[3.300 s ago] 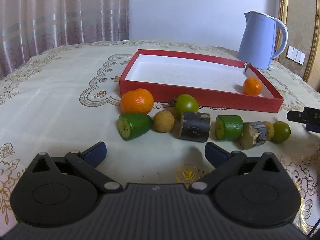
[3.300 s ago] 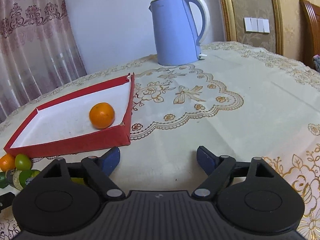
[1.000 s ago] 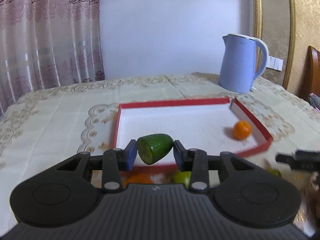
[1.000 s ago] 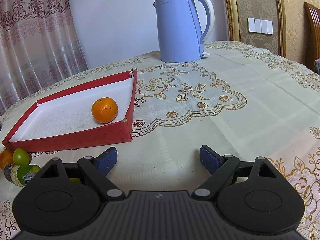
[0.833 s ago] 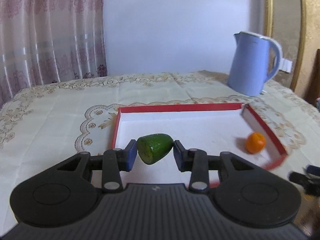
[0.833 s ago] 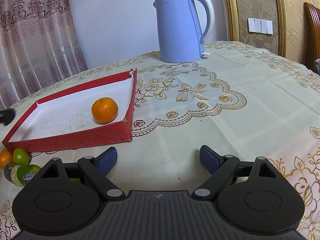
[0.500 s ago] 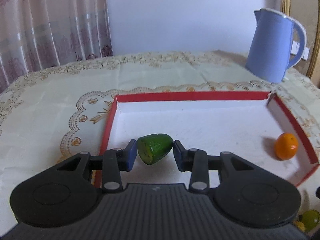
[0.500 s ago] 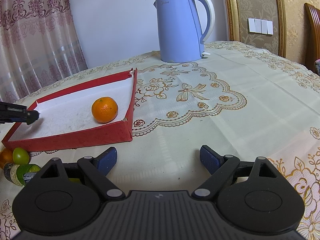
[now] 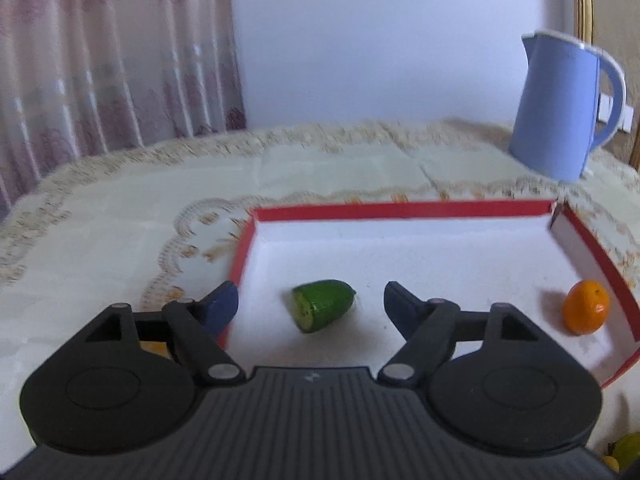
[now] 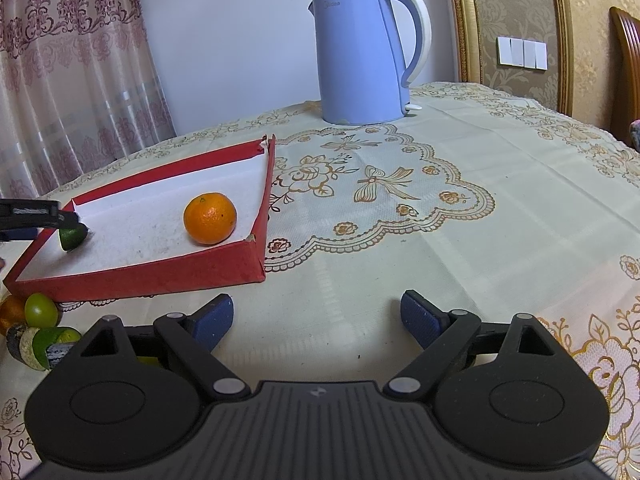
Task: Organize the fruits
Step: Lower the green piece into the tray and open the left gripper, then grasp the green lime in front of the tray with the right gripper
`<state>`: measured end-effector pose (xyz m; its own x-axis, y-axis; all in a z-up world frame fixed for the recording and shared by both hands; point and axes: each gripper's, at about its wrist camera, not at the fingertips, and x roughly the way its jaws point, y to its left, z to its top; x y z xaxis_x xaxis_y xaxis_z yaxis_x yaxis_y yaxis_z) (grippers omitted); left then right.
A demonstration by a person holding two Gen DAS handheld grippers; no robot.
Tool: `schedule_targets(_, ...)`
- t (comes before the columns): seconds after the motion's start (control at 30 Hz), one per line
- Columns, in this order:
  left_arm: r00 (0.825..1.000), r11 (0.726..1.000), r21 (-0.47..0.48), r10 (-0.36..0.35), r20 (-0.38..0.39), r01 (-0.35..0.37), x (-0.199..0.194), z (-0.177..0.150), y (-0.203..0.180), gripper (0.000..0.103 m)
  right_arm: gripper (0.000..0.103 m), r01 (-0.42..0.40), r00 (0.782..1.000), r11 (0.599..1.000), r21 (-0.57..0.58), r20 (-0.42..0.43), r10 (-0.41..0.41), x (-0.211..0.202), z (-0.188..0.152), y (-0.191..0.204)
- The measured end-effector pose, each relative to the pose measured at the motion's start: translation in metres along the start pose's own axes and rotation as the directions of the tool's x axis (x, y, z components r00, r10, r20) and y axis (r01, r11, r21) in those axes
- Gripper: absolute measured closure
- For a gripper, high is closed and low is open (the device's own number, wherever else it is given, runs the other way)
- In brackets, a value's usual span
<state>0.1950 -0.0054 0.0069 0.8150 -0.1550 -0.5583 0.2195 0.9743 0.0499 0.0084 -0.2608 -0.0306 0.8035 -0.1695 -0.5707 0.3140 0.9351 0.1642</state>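
Observation:
A cut green fruit piece point(image 9: 323, 305) lies on the white floor of the red tray point(image 9: 400, 210), near its left wall. My left gripper point(image 9: 310, 308) hovers over it with its jaws opening; the piece sits between the fingers, free of both blue pads. An orange point(image 9: 585, 306) rests in the tray's right corner. From the right wrist view I see the same green piece point(image 10: 72, 237), the orange point(image 10: 209, 218) and the tray point(image 10: 160, 276). My right gripper point(image 10: 316, 318) stands open over bare tablecloth, nothing between its fingers.
A blue kettle point(image 10: 362, 54) stands behind the tray. Several leftover fruits, a green one point(image 10: 40, 310) among them, lie in a row in front of the tray's near wall. Pink curtains point(image 9: 112, 60) hang behind the table's far edge.
The left gripper carried the green piece forward over the tray, lowered it, then spread its jaws and let it go onto the tray floor. The right gripper has not moved.

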Motion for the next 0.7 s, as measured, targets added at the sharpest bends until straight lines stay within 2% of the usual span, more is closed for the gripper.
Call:
schedule_targets(0.13,0.999,1.000,-0.008,0.015,0.051,-0.015,-0.038,-0.011,0.006,0.021,0.012,-0.002,1.000,1.000,0.002,0.001,0.002,0.000,0.000,0.000)
schedule_targets(0.17,0.998,1.000,-0.012,0.016,0.064,-0.015,-0.049,-0.016,0.007,0.017,0.012,-0.002,1.000,1.000,0.003,0.001,0.002,0.000,0.000,0.000)
schedule_targets(0.27,0.994,0.999,-0.039,0.027,0.106,-0.023,-0.083,-0.039,0.009,0.008,0.012,-0.004,1.000,1.000,0.004,0.001,0.004,0.000,0.001,-0.001)
schedule_targets(0.33,0.993,0.999,-0.036,0.037,0.116,-0.033,-0.103,-0.057,0.007,0.007,0.012,-0.004,1.000,1.000,0.005,0.001,0.004,0.001,0.001,-0.001)
schedule_targets(0.5,0.994,0.999,-0.042,0.025,0.102,-0.021,-0.132,-0.092,0.004,0.007,0.012,-0.006,1.000,1.000,0.007,0.001,0.006,0.000,0.001,-0.001)
schedule_targets(0.57,0.997,0.998,-0.055,0.014,0.074,-0.010,-0.134,-0.102,0.005,0.007,0.012,-0.004,1.000,1.000,0.006,0.001,0.004,0.000,0.001,-0.001)
schedule_targets(0.7,0.999,0.998,-0.049,0.036,0.029,-0.034,-0.128,-0.115,0.004,0.006,0.012,-0.016,1.000,1.000,0.018,0.008,0.016,0.000,0.001,-0.003)
